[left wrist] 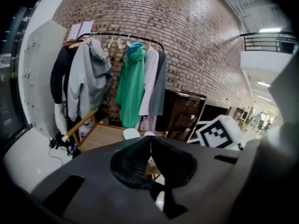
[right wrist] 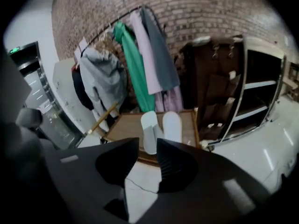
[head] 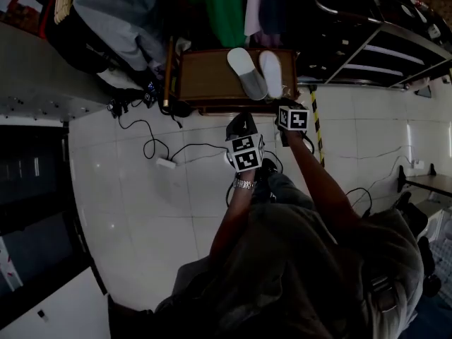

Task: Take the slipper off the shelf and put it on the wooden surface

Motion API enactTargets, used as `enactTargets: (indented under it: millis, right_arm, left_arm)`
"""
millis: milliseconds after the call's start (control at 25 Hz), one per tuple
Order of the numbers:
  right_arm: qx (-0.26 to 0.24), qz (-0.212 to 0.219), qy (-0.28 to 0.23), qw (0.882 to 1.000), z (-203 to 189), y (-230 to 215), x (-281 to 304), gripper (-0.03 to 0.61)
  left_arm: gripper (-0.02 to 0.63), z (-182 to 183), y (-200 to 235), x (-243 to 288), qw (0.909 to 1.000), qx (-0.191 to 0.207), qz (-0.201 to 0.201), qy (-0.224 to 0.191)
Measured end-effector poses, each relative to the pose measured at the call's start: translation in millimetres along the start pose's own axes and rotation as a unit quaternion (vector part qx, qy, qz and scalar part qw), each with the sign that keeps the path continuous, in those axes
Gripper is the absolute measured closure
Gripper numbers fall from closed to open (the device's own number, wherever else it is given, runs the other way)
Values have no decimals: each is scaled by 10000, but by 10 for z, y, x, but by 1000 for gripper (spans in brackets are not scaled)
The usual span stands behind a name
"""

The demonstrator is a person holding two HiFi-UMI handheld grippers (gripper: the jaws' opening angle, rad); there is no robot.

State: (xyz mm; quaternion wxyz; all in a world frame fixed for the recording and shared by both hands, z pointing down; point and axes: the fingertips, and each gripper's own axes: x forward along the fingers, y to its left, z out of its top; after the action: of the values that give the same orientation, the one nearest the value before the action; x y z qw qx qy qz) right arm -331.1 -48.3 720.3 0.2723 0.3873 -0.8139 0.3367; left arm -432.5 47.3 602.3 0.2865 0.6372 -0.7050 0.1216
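Head view, read left to right. Loose cables (head: pixel 151 147) trail over the pale floor tiles. Above them hang garments, a green coat (head: pixel 224 6) among them. At centre stands the wooden surface (head: pixel 205 82), a low platform. On it lie one slipper (head: pixel 247 73) and a second slipper (head: pixel 271 72), side by side and nearly touching, soles on the board. I cannot tell which of the two came from the shelf.

My left claw (left wrist: pixel 150 143) is clenched, its jaws meeting along one line with nothing between them. It hangs over the floor, short of the platform. My right claw (right wrist: pixel 148 148) is released: a clear gap stands between its jaws. Only the floor and the platform's near edge show through that gap. It hovers just before the platform's front edge, touching neither slipper.

At far right is the shelf (head: pixel 385 48), a dark metal frame. The tiers that show hold nothing I can make out.

Step in hand, as I judge it: the set-down is done, with the slipper resting on the wood. The next move calls for drawing my right claw straight back without nudging the pair.
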Motion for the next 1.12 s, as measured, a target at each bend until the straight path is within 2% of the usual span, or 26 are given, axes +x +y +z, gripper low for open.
enactTargets:
  millis: [120, 240, 360, 480, 560, 680, 800, 960, 1120]
  right_arm:
    - [91, -295, -745, 9967, 323, -257, -851, 462]
    - [117, -677, -1038, 9922, 399, -656, -1588, 477]
    - [188, -1058, -1205, 9869, 323, -1114, -2198, 479]
    - [367, -1449, -1160, 9819, 128, -1590, -2621, 460]
    - [573, -1483, -1098, 9812, -4, -1876, -2811, 440]
    - [652, -1477, -1072, 9810, -153, -2262, -3116, 431]
    - [704, -1443, -1165, 9801, -230, -2591, -3436, 422]
    - [713, -1504, -1263, 9779, -225, -2906, -3723, 408]
    - [700, -1679, -1433, 9728, -141, -3105, -3924, 408]
  left_arm:
    - [609, 143, -634, 188, 9981, 216, -571, -51]
    - [609, 182, -1509, 305, 9905, 543, -1264, 45]
    - [609, 112, -2523, 212, 9734, 1054, -2025, 186]
    - [609, -42, -3329, 69, 9547, 1701, -2429, 245]
    - [609, -161, -3711, 50, 9499, 1733, -2574, 372]
    - [609, -325, -4205, 58, 9493, 1563, -2662, 592]
    - [609, -465, -4654, 21, 9486, 1617, -2651, 616]
    - [609, -570, -5015, -15, 9490, 1614, -2642, 597]
    - [609, -625, -5258, 9, 9415, 1833, -2746, 677]
